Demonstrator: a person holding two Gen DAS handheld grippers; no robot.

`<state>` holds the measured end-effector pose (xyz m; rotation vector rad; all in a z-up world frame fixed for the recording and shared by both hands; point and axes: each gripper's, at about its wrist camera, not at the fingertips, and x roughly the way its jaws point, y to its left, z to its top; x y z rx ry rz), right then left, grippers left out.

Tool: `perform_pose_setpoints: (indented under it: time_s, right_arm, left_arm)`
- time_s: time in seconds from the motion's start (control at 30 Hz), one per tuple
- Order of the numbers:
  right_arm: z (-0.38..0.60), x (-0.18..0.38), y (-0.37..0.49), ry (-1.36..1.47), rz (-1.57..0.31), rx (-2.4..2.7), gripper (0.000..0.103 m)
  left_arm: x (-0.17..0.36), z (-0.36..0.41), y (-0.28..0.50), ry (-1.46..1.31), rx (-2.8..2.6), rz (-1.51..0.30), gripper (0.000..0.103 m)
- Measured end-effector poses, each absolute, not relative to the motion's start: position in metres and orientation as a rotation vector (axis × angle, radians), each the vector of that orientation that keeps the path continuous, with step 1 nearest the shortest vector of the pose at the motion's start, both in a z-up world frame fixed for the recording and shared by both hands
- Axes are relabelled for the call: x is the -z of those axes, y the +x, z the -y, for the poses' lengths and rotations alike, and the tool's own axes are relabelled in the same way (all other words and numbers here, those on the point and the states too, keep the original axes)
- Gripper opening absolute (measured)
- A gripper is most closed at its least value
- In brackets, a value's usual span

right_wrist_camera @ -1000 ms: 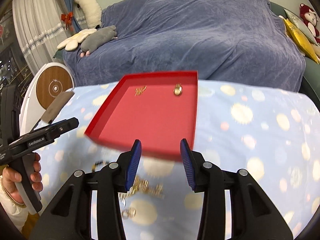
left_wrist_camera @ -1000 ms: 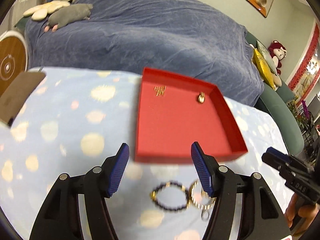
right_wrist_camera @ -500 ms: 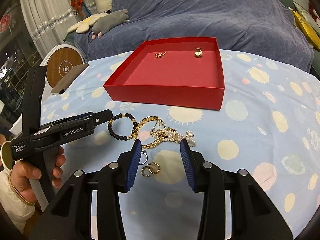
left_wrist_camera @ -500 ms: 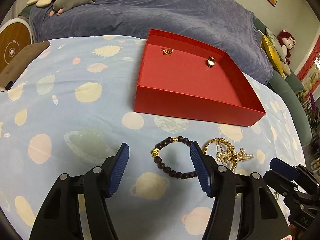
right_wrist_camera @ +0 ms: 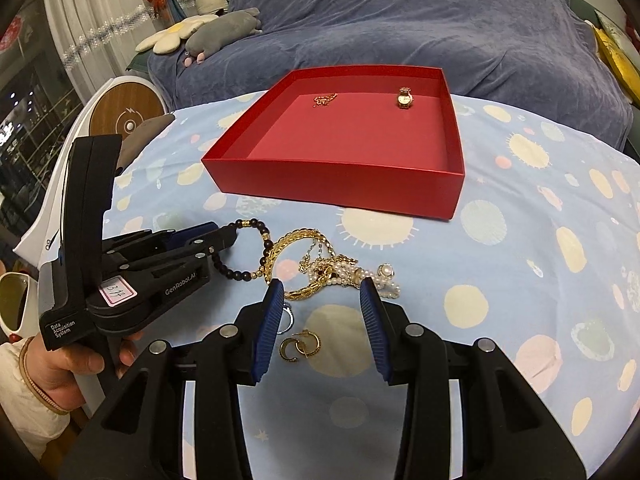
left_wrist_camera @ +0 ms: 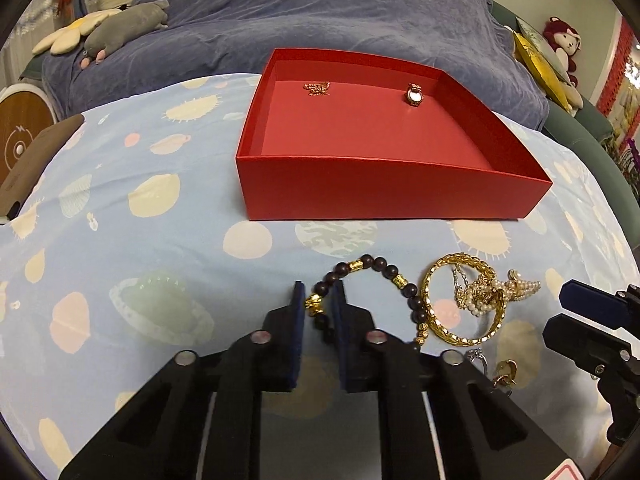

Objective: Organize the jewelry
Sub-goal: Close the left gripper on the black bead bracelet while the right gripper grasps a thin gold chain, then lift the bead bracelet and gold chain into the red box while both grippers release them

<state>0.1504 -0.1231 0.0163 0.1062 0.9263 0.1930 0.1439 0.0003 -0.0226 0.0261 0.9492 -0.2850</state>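
A dark bead bracelet (left_wrist_camera: 384,268) with gold beads lies on the blue cloth in front of a red tray (left_wrist_camera: 360,188). My left gripper (left_wrist_camera: 318,292) is closed around the bracelet's left side, low on the cloth; it also shows in the right wrist view (right_wrist_camera: 224,236). A tangle of gold chain and pearls (right_wrist_camera: 320,264) lies beside the bracelet (right_wrist_camera: 240,272). My right gripper (right_wrist_camera: 322,292) is open just before the tangle, with gold hoop earrings (right_wrist_camera: 300,348) and a ring (right_wrist_camera: 286,320) between its fingers. The tray (right_wrist_camera: 340,184) holds a small gold chain (right_wrist_camera: 325,99) and a watch (right_wrist_camera: 405,98).
A sofa under a blue-grey cover (left_wrist_camera: 320,12) stands behind the table, with plush toys (left_wrist_camera: 120,28) on it. A brown phone-like slab (left_wrist_camera: 28,164) lies at the table's left edge. A round wooden-faced device (right_wrist_camera: 126,112) stands left of the table.
Both grippers have come down toward the cloth. My left gripper has moved forward onto the bead bracelet and closed on it. My right gripper has advanced to the tangle, still open.
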Motion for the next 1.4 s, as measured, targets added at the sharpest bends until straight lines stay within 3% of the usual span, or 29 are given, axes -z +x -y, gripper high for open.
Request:
perform_pose_setpoints:
  time_s: [0.4, 0.8, 0.97, 1.4]
  right_arm:
    - [0.105, 0.010, 0.191, 0.077, -0.984, -0.220, 0.016]
    - [0.089, 0.021, 0.202, -0.052, -0.997, -0.202, 0.015]
    - [0.089, 0.019, 0.204, -0.094, -1.007, -0.189, 0.002]
    - [0.129, -0.046, 0.189, 0.072, -0.860, -0.176, 0.001]
  left_arm:
    - [0.004, -0.023, 0.135, -0.046, 0.325, -0.935, 0.006]
    - [0.001, -0.028, 0.133, -0.066, 0.344, -0.942, 0.006]
    - [0.001, -0.028, 0.133, -0.066, 0.343, -0.941, 0.006]
    - [-0.020, -0.022, 0.128, -0.100, 0.369, -0.900, 0.006]
